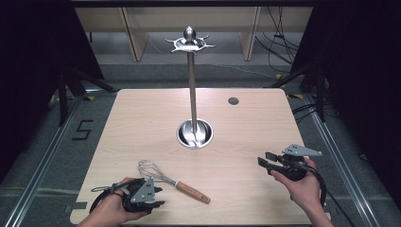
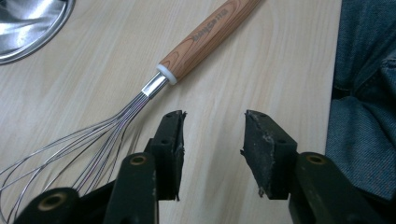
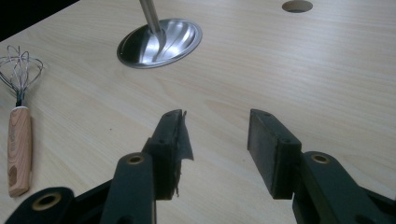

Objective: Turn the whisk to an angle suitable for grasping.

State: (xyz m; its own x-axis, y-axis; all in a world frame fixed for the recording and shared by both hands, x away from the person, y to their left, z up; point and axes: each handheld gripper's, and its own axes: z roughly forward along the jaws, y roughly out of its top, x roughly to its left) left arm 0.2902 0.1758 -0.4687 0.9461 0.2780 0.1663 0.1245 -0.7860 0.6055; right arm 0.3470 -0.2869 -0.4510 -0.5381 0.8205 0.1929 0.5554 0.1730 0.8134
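whisk (image 1: 172, 179) flat on table (image 1: 246, 123) (wooden handle), just beside left gripper (image 2: 212, 135), jaws apart, empty. right gripper (image 3: 215, 135) likewise spread, holding nothing.

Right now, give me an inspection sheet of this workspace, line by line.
Surface: light wooden table, with a round hole near its far right corner.
Job's things: whisk with wooden handle lying flat at the near left; upright steel rack with hooked top, standing on its round base at the table's middle.
Clutter: nothing seen.
Grippers: left gripper open, low over the table beside the whisk's neck, touching nothing; right gripper open over bare wood at the near right.
Cables: a black cable trails from the right gripper; loose cables on the floor at the far right.
Surroundings: dark curtains both sides, shelving behind, a floor marking "5" at left.
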